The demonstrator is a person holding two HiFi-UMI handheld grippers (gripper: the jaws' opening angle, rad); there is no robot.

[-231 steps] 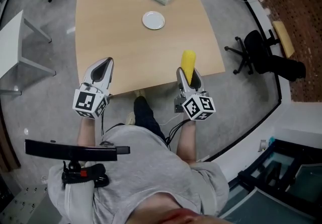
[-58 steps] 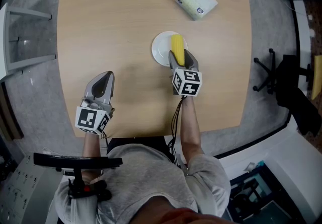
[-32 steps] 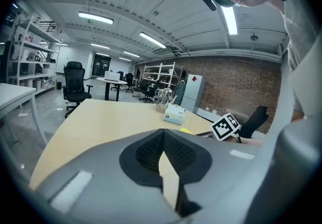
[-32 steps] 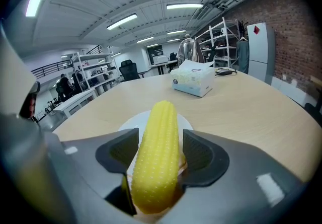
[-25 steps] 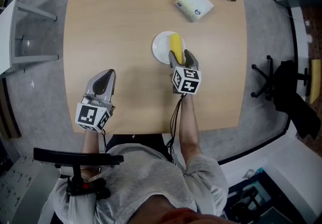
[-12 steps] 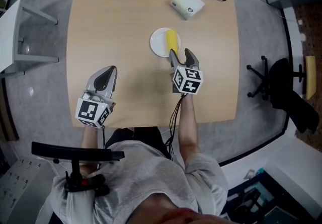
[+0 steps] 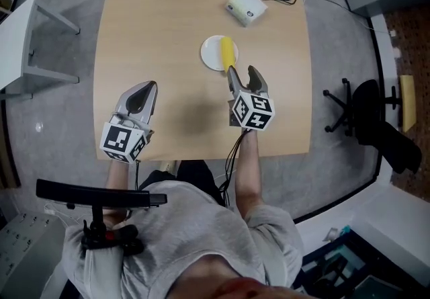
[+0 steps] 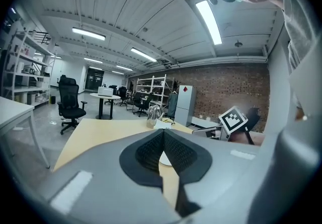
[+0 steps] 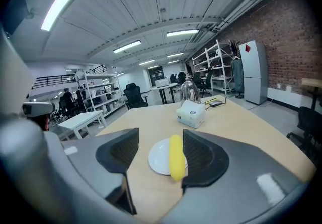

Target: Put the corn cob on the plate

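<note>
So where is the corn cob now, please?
Head view: the corn cob lies on the right side of the white plate, just ahead of the open right gripper.

No words, brands or numbers could be read anywhere. The pale rectangular box [image 7: 246,7] beyond the round white plate [image 7: 211,53] bore a small dark mark, too small to make out.

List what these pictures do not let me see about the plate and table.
- Right gripper view: the corn cob covers the plate's near rim; whether its end touches the table is unclear.
- Left gripper view: the shut left gripper hides most of the plate.
- Head view: the white box's print is too small.
</note>
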